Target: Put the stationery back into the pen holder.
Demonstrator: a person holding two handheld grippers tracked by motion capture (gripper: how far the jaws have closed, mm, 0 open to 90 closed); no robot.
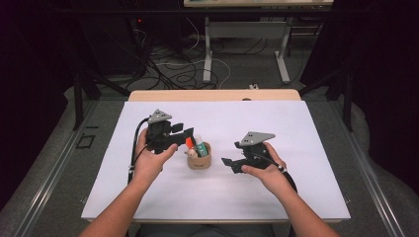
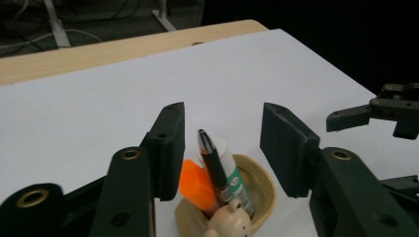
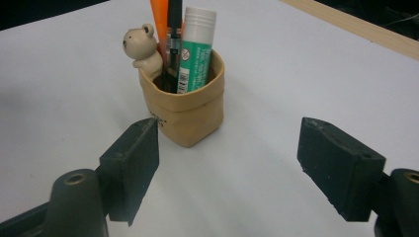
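Centre of the high view: tan holder cup [image 1: 199,159] on the white desk [image 1: 306,197], between the two tongs. Holds an orange marker [image 2: 196,185], a black pen [image 2: 213,165], a green-and-white glue stick [image 3: 193,52]; small bear figure [image 3: 140,47] perched on the rim.

Left tongs [image 1: 184,136] just above and left of the cup, spread, nothing pinched; black pen tip stands up in the gap, pads clear of it. Right tongs [image 1: 228,165] lower right of the cup, also spread and empty, aimed at the cup wall from the side, apart from it.

Handling guess:
- Cup looks like soft rolled paper or leather: light, likely to buckle or slide if squeezed at the wall. Better steadied low on the body, away from the rolled rim.
- Pen: stiff, thin, smooth; take across the barrel below the cap, pull straight up.
- Glue stick: rigid, round, wider; grip mid-barrel.
- Bear probably fragile; keep pads off.
- Light cup may lift along with a pulled item.
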